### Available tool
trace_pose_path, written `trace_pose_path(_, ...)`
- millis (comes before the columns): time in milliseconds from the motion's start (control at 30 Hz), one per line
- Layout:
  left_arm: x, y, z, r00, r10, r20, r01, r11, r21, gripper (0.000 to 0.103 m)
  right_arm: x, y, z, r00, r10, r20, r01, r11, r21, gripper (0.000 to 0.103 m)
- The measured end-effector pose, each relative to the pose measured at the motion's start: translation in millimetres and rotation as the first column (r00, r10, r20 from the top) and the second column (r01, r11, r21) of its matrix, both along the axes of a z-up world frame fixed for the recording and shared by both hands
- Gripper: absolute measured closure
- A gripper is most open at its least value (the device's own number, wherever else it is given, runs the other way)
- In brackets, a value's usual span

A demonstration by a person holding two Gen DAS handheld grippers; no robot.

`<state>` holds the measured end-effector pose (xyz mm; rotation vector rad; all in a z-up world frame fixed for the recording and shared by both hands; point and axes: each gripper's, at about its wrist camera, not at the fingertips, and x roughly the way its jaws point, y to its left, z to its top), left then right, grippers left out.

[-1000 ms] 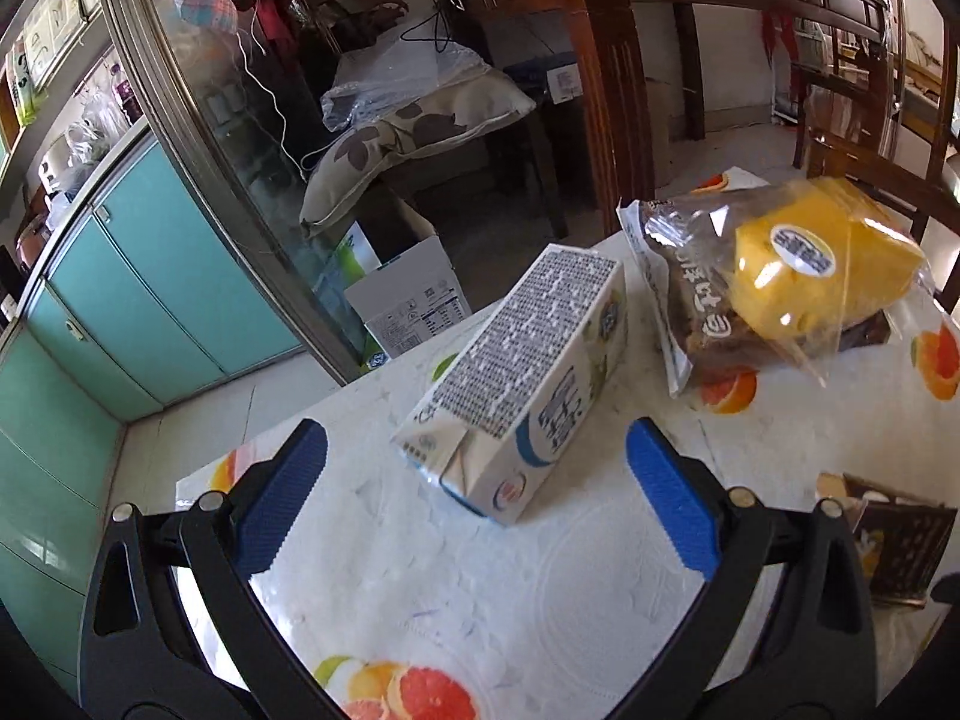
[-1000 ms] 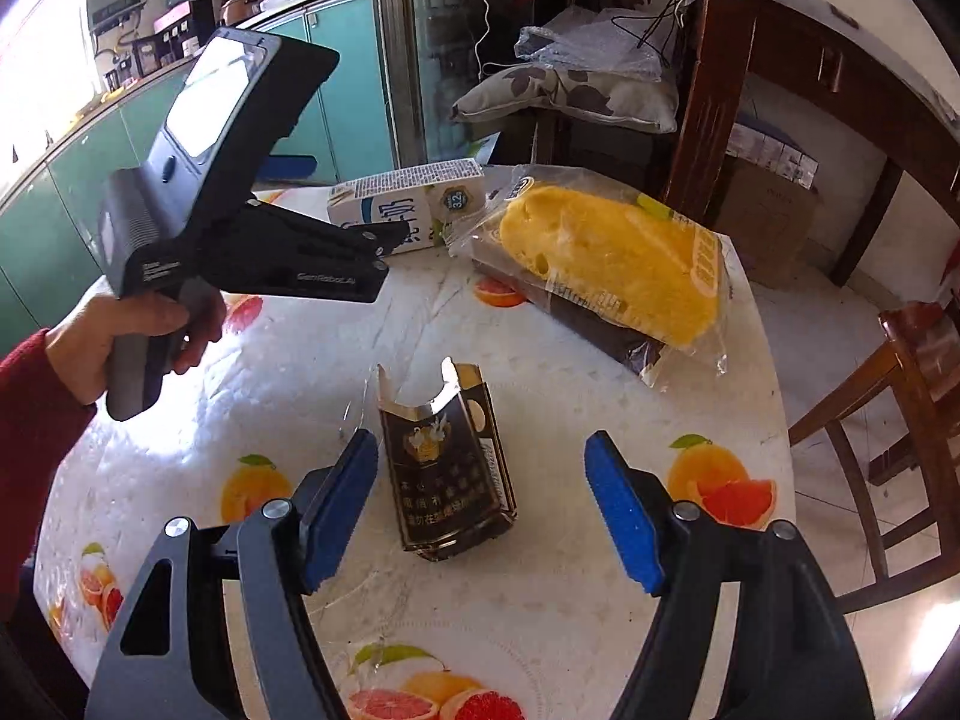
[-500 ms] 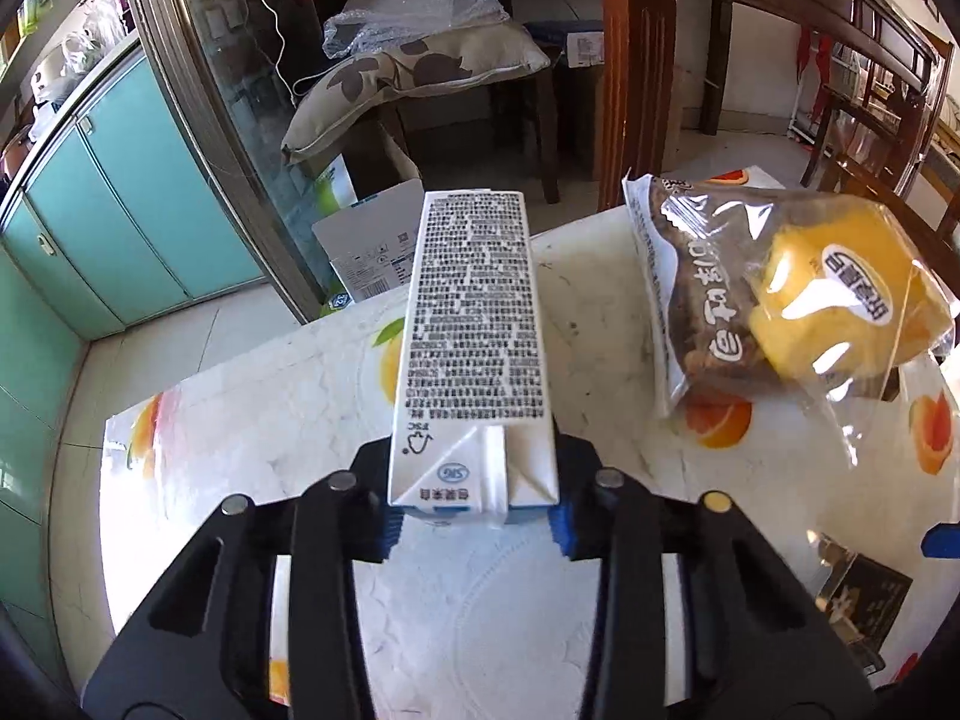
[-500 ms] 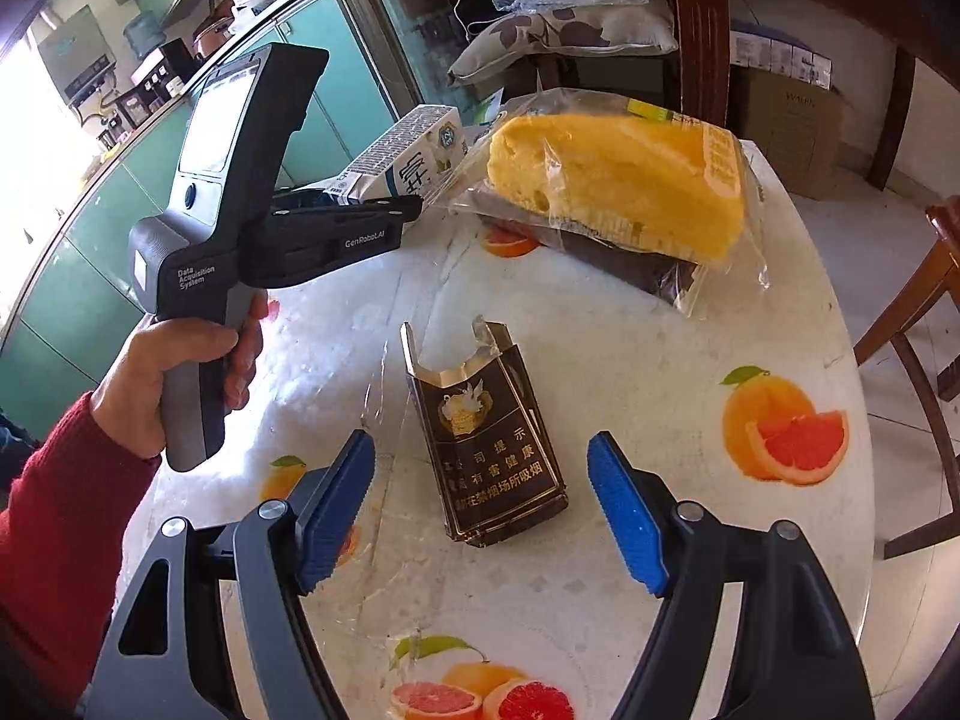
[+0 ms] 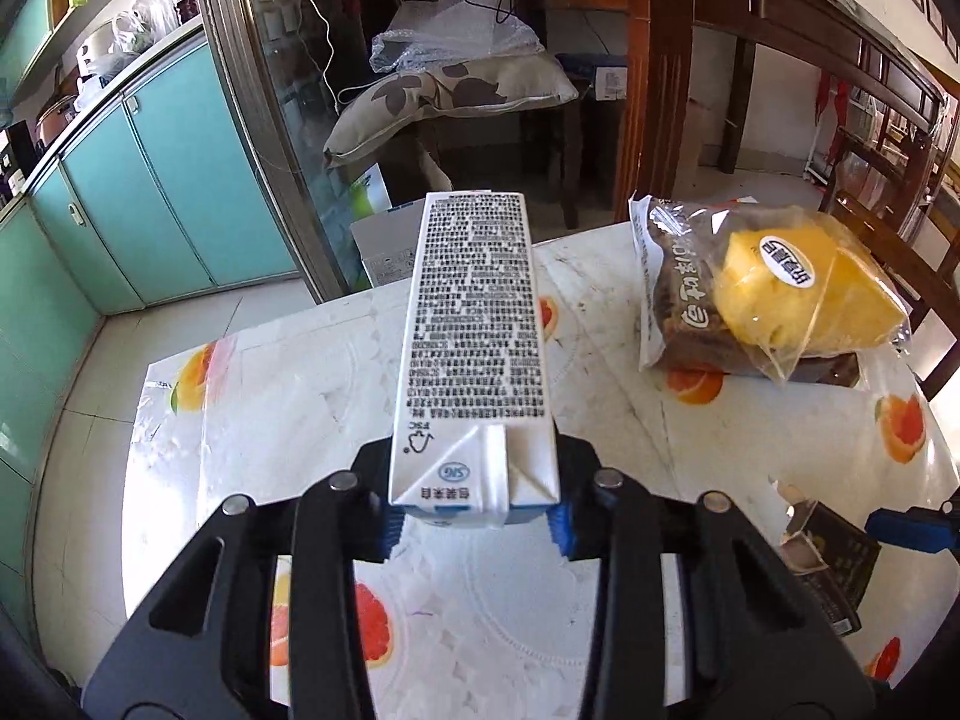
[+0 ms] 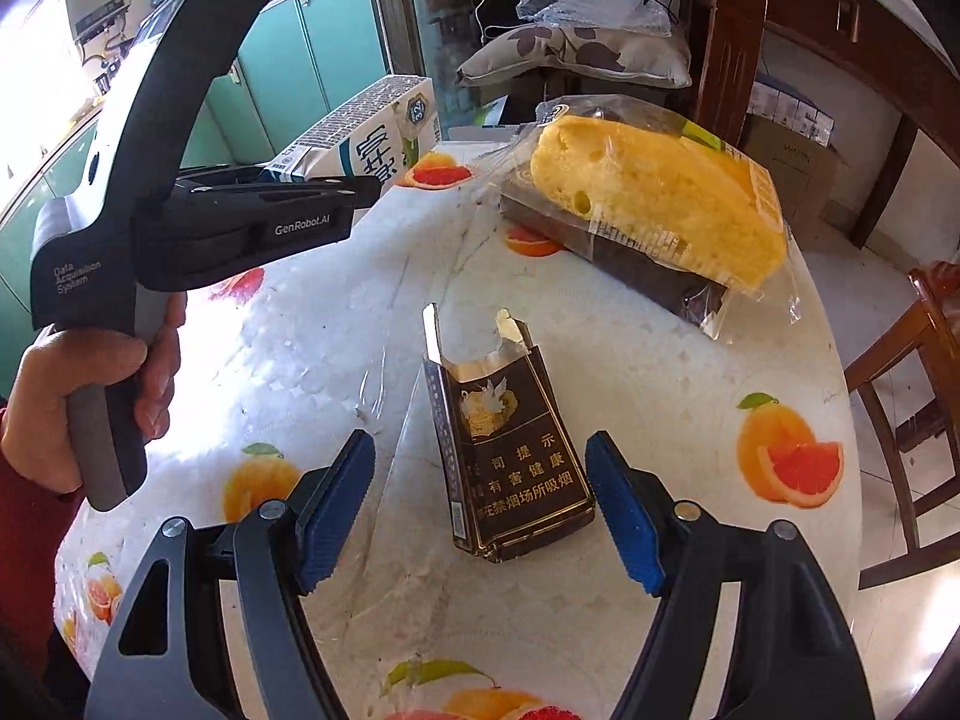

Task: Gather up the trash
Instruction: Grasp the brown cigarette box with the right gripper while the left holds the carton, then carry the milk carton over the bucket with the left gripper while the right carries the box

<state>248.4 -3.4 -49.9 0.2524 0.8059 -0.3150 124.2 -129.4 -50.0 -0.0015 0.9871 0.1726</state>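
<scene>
Left gripper (image 5: 474,525): fingers clamped on the near end of one milk carton (image 5: 474,336), lifted clear above the desk (image 5: 630,570). Right gripper (image 6: 480,510): fingers spread wide, holding nothing, either side of one torn cigarette pack (image 6: 504,450) lying on the desk. One bagged cake (image 6: 654,204) lies beyond.

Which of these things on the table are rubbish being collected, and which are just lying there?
Part of the job:
milk carton, clamped in the left gripper
torn cigarette pack, between the open fingers of the right gripper

Just lying about:
bagged cake
pillow behind the table
</scene>
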Motion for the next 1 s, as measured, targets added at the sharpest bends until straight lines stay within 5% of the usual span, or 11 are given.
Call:
trace_pose_path(267, -12, 2, 9, 1.0, -0.023, 0.014, 0.023, 1.0, -0.005, 0.067, 5, 2, -7, 1.0, -0.001, -0.018, 0.001, 1.0, -0.013, 0.058)
trace_pose_path(633, -22, 5, 6, 1.0, -0.023, -0.006, 0.023, 1.0, 0.018, 0.067, 1, 7, -1, 1.0, 0.016, 0.003, -0.016, 1.0, 0.014, 0.062)
trace_pose_path(1000, -67, 45, 6, 0.997, 0.067, -0.042, -0.068, 0.997, -0.041, 0.067, -7, 15, 20, 0.997, 0.029, 0.068, -0.03, 0.999, 0.015, 0.062)
